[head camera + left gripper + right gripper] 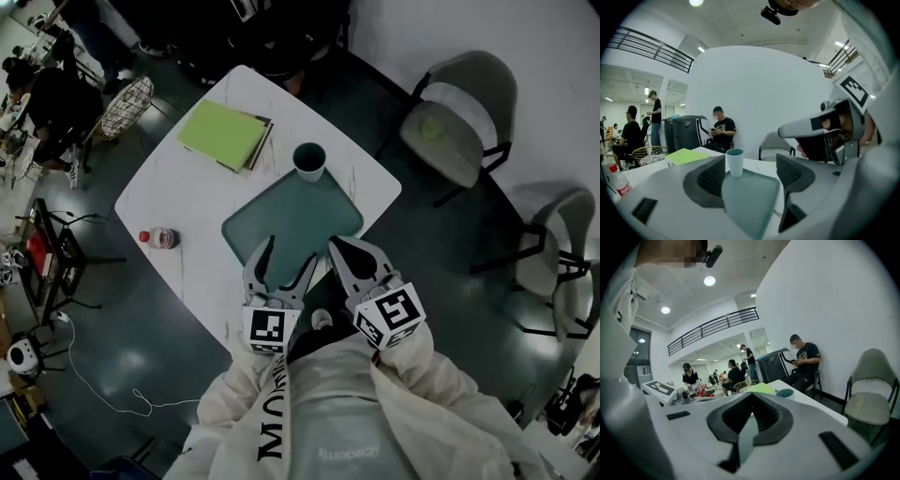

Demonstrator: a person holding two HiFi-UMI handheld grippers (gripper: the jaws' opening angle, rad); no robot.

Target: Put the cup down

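Pale cup (309,161) upright, mouth upward, at tray (281,230) edge

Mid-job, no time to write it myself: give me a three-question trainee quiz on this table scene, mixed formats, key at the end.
1. True or false: the left gripper is holding the cup.
2. Multiple choice: the cup stands A) on the green folder, B) at the far edge of the tray, C) on a chair.
3. Fill in: the bottle on the table has a ___ cap.
Key: 1 false, its jaws are apart with nothing gripped; 2 B; 3 red.
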